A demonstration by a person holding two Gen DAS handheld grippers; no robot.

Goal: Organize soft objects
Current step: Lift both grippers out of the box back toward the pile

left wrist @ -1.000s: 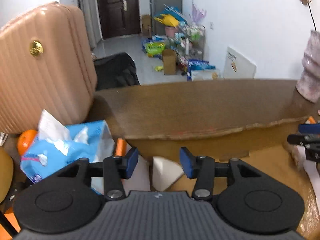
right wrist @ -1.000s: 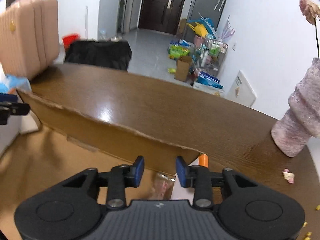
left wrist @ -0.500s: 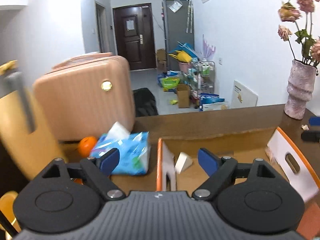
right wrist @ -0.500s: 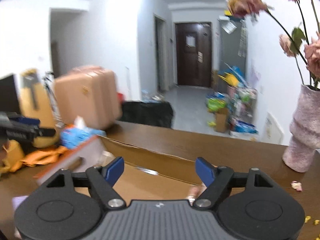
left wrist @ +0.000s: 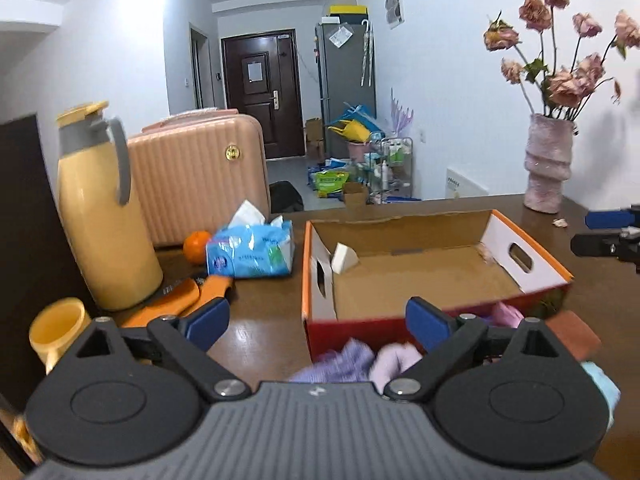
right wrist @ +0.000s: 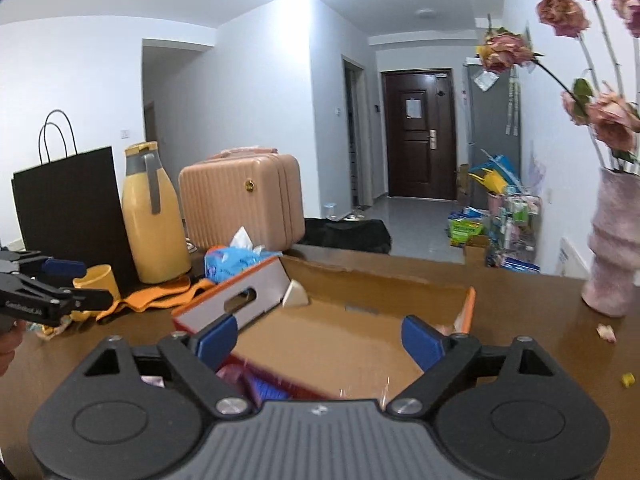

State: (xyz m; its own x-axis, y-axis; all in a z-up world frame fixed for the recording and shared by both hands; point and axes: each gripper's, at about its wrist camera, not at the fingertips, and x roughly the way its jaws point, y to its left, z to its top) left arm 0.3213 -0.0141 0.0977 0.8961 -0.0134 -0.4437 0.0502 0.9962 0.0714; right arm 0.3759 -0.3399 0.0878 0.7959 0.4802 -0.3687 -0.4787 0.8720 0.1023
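An open cardboard box (left wrist: 436, 276) with orange rim and white handle flaps sits on the brown table; it also shows in the right wrist view (right wrist: 360, 320). A white wedge (left wrist: 344, 258) lies in its far left corner. Soft purple and pink cloths (left wrist: 360, 362) lie in front of the box, under my left gripper (left wrist: 318, 320), which is open and empty. My right gripper (right wrist: 320, 338) is open and empty above the box's near edge; a pink and blue soft thing (right wrist: 248, 380) shows below it. A blue tissue pack (left wrist: 250, 250) lies left of the box.
A yellow thermos (left wrist: 100, 208), yellow cup (left wrist: 56, 332), orange cloth (left wrist: 188, 300), an orange (left wrist: 196, 246) and a pink suitcase (left wrist: 200, 176) stand left. A black paper bag (right wrist: 72, 220) is far left. A pink vase (left wrist: 548, 164) with dried roses stands right.
Both grippers have pulled back and up out of the box and opened wide. The view now takes in the whole box and the table around it.
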